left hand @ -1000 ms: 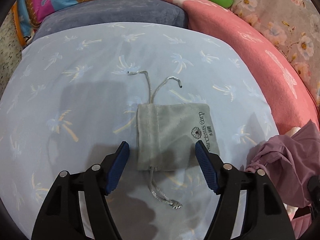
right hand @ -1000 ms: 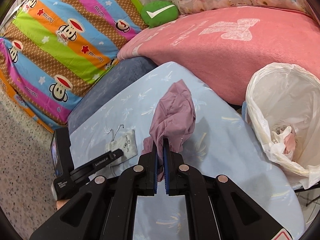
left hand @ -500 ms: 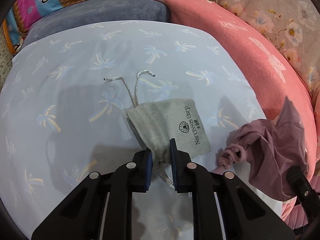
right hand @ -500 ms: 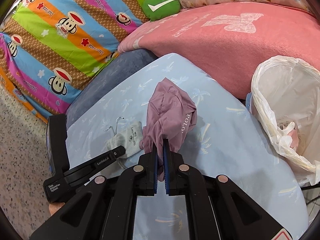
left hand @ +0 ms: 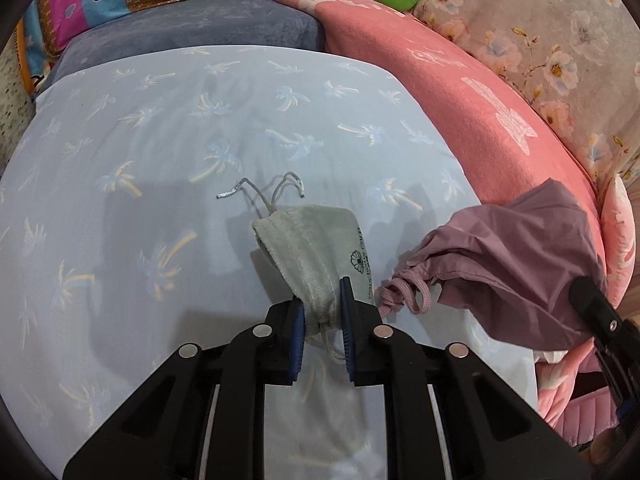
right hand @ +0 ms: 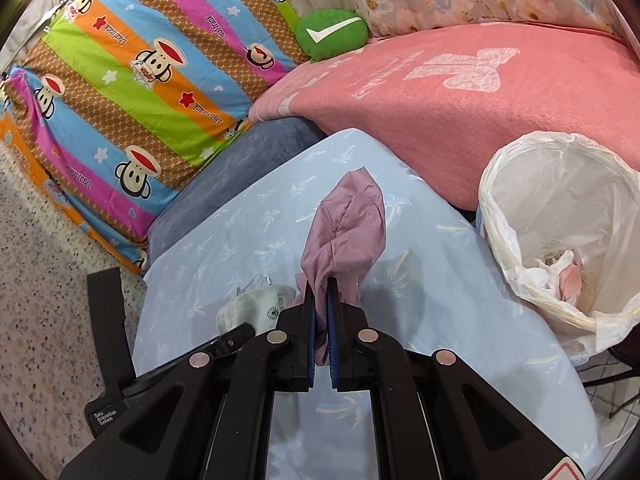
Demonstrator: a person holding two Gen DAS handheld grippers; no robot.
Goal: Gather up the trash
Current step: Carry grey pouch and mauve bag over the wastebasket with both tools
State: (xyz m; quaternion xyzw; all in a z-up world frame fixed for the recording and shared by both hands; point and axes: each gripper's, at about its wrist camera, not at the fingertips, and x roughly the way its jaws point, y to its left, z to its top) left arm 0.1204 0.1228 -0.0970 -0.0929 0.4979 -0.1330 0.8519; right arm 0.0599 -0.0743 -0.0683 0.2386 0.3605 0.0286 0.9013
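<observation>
Both claws clamp: left claw (left hand: 322,312) hides grey pouch's (left hand: 316,248) bottom; right claw (right hand: 319,312), mauve bag (right hand: 344,224).

left gripper (left hand: 322,312) pinching grey pouch (left hand: 316,246), seemingly lifted

Left gripper (left hand: 322,307) is angled steeply down, its blue pads (left hand: 298,322) pinched tight on soft grey fabric bunched between them. Right gripper (right hand: 319,312) is tilted down less sharply, jaws nearly touching, clamped on a thin fold of mauve cloth.
</observation>
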